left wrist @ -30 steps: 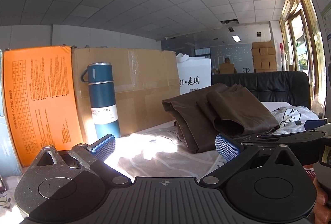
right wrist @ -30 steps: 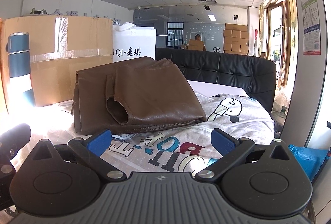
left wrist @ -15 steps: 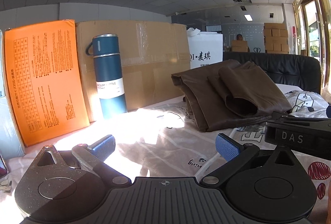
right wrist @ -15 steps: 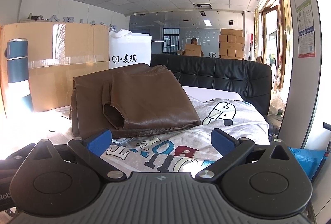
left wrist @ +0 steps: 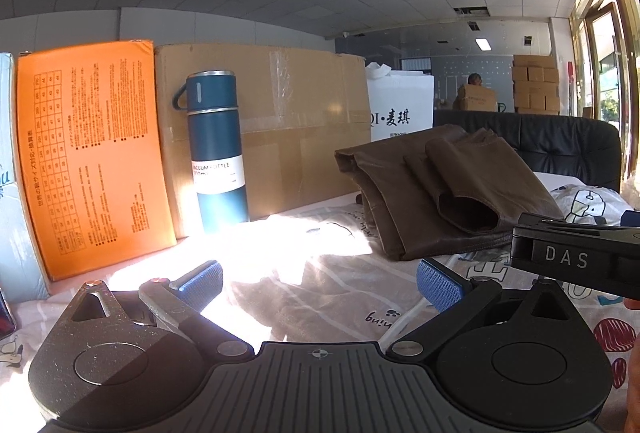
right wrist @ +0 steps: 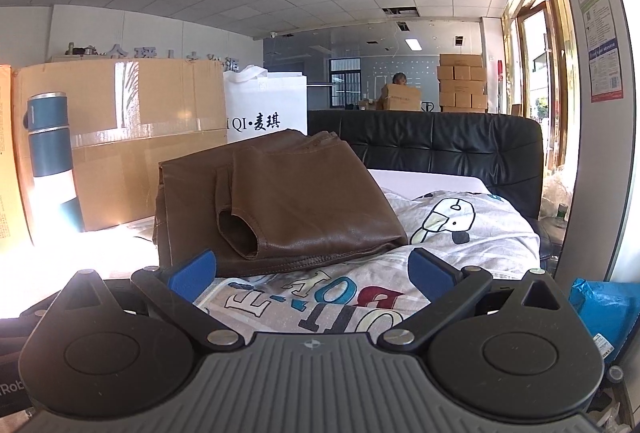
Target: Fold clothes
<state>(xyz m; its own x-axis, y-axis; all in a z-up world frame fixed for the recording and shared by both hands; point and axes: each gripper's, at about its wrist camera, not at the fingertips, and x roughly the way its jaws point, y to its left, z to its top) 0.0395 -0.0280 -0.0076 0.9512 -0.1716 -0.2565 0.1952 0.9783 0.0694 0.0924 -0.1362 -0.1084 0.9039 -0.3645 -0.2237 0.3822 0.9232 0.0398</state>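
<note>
A folded brown leather-like garment (left wrist: 448, 189) lies on the printed bed sheet (left wrist: 320, 285), ahead and to the right in the left wrist view. In the right wrist view the garment (right wrist: 288, 201) lies straight ahead on the sheet (right wrist: 320, 297). My left gripper (left wrist: 318, 281) is open and empty, low over the sheet, short of the garment. My right gripper (right wrist: 312, 269) is open and empty, just in front of the garment's near edge. The right gripper's body (left wrist: 576, 257) shows at the right of the left wrist view.
A blue vacuum bottle (left wrist: 216, 149) stands against a cardboard box (left wrist: 288, 125), with an orange box (left wrist: 92, 157) to its left. A white bag (right wrist: 266, 105) and a black padded headboard (right wrist: 440, 141) stand behind the garment. A blue bag (right wrist: 600, 305) lies at the right.
Both grippers have risen and drawn back a little from the garment; the left view has swung left. Both stay open and empty. The garment has not moved.
</note>
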